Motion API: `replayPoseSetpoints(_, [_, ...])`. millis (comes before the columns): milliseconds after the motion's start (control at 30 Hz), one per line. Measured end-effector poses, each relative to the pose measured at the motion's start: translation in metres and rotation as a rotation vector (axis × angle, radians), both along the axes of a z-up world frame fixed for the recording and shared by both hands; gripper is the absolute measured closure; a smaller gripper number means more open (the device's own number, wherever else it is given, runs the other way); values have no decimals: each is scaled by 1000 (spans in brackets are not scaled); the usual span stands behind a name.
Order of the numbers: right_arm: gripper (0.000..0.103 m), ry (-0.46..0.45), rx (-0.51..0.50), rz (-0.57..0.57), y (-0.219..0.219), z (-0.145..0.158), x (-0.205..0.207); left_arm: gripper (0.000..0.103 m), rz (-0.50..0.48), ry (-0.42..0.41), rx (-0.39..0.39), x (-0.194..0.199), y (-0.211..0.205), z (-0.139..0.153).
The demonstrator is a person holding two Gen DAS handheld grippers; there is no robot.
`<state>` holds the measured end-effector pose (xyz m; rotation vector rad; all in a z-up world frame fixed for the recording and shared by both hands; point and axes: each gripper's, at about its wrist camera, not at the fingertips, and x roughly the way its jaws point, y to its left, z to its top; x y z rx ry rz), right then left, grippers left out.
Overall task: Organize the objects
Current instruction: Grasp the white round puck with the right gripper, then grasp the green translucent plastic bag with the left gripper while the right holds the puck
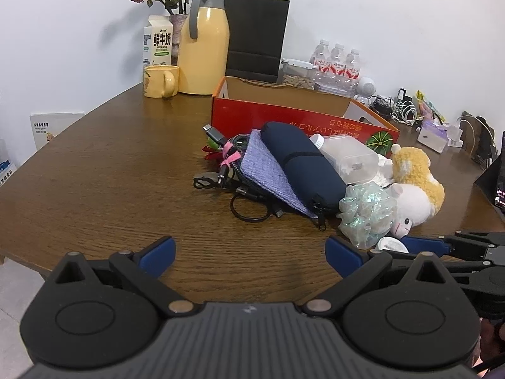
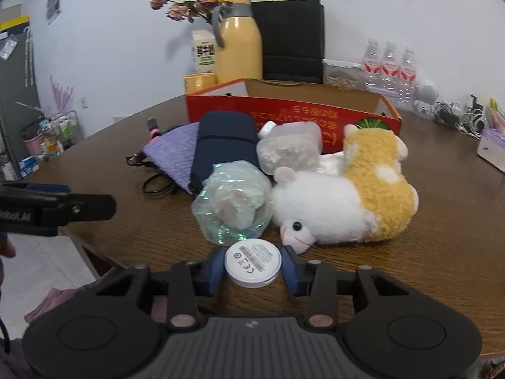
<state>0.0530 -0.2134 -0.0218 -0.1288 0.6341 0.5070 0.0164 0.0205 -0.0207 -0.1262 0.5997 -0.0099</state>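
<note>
A: I am holding the right gripper (image 2: 252,267) low at the near edge of the desk (image 2: 442,237); its 2 fingers (image 2: 210,270) are closing on the round white disc (image 2: 252,263), pads touching both sides, so I am judging it gripped; whether it is lifted off the wood I cannot tell.

B: And the left gripper (image 1: 251,254)?

A: It is hovering over bare desk, fingers spread wide and carrying nothing; the pile is lying ahead of it and to its right.

B: Which step are you in?

A: Picking the first item, I think; the red cardboard box (image 2: 293,110) is standing open behind the pile and looks like the place for it.

B: Next move?

A: I am planning a lift, then a carry over the plush sheep (image 2: 331,205) and the crinkly wrapped bundle (image 2: 233,202), which are lying just beyond the disc; I am needing height so nothing snags.
</note>
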Motion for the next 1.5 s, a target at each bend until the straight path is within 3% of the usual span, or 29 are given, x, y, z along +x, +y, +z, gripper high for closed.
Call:
replayPoseSetpoints(200, [65,-53,18,18,-9,16,-5,0,-31,-7,3,4,-10,5])
replayPoseSetpoints(367, [65,-116,30,-6,-24,34,-5,1,-113,-15,-2,12,-29,11])
replayPoseSetpoints(467, [65,-144,34,-26,-35,41,0,12,-155,-13,-1,21,-44,14])
replayPoseSetpoints(700, [65,-163,40,-46,-54,45,11,18,-234,-15,9,42,-78,15])
replayPoseSetpoints(833, [65,-157,41,-35,-60,44,19,28,-233,8,-5,55,-88,11])
replayPoseSetpoints(1000, [65,-146,52,-12,-61,40,26,41,-235,42,-54,66,-89,5])
replayPoseSetpoints(1167, [65,-139,60,3,-60,37,28,65,-235,41,-80,68,-85,4])
replayPoseSetpoints(1500, [65,-142,57,8,-55,40,28,71,-245,-28,-98,57,-72,19])
